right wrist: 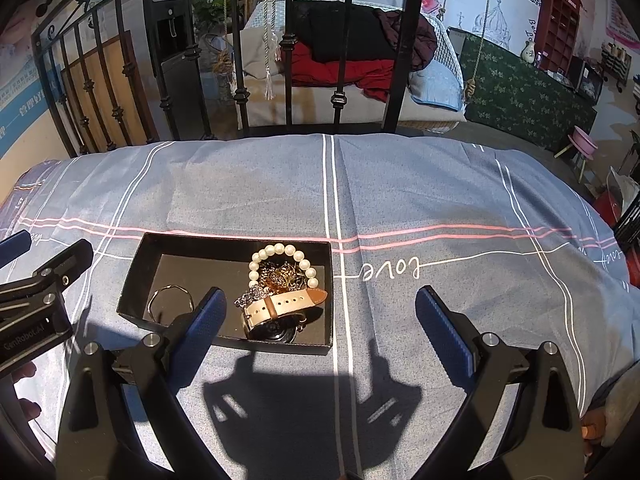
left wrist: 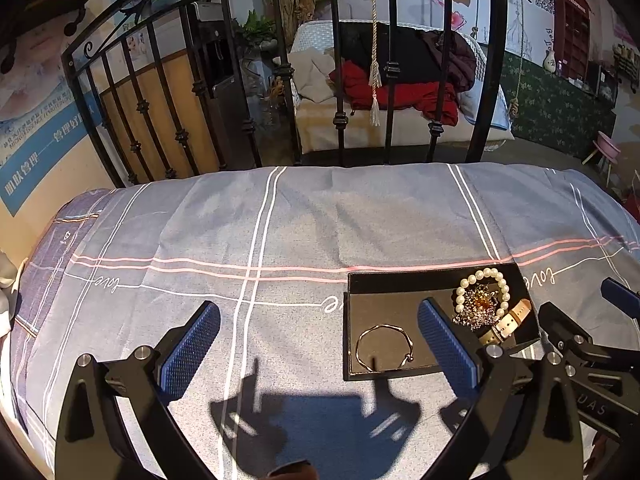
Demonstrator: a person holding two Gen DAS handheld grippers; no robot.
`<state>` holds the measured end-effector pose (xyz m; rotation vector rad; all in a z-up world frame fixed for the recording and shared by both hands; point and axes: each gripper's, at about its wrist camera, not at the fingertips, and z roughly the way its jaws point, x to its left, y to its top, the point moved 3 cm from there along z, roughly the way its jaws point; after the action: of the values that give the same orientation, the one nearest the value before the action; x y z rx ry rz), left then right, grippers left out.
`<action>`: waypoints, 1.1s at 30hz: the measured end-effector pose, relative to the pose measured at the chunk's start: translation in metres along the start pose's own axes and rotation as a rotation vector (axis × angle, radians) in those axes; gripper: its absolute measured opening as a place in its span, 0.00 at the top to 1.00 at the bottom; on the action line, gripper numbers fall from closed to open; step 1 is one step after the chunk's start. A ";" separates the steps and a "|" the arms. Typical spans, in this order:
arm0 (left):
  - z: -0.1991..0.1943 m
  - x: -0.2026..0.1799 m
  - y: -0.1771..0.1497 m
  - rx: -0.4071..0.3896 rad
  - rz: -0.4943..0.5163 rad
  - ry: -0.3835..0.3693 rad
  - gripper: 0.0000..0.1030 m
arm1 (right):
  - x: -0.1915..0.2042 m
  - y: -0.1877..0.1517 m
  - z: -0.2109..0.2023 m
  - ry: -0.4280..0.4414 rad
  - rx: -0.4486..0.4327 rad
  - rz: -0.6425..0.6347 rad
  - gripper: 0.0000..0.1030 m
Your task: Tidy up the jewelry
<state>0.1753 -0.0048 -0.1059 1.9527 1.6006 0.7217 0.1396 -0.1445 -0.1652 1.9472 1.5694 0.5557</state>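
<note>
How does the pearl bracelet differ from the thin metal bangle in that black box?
The pearl bracelet is a ring of round white beads; the metal bangle is one thin wire. The pearls lie against the sparkly brooch and watch; the bangle lies alone at the other end. Both rest inside the black box.

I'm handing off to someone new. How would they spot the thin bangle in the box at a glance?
Find the shallow black box lying on the grey plaid bedsheet. The pearl bracelet and watch pile up at one end. The thin bangle lies alone at the other end: a bare open wire hoop, with no beads or strap.
</note>
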 end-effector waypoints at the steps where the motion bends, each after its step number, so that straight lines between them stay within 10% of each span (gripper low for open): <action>1: 0.000 0.000 0.000 -0.001 -0.001 0.001 0.06 | 0.000 0.000 0.000 0.000 -0.001 0.000 0.09; 33: -0.006 0.002 0.000 -0.030 0.010 0.064 0.06 | -0.003 0.001 -0.001 0.000 0.001 0.002 0.09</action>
<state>0.1715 -0.0024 -0.1011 1.9357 1.6093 0.8157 0.1391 -0.1478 -0.1638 1.9491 1.5684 0.5558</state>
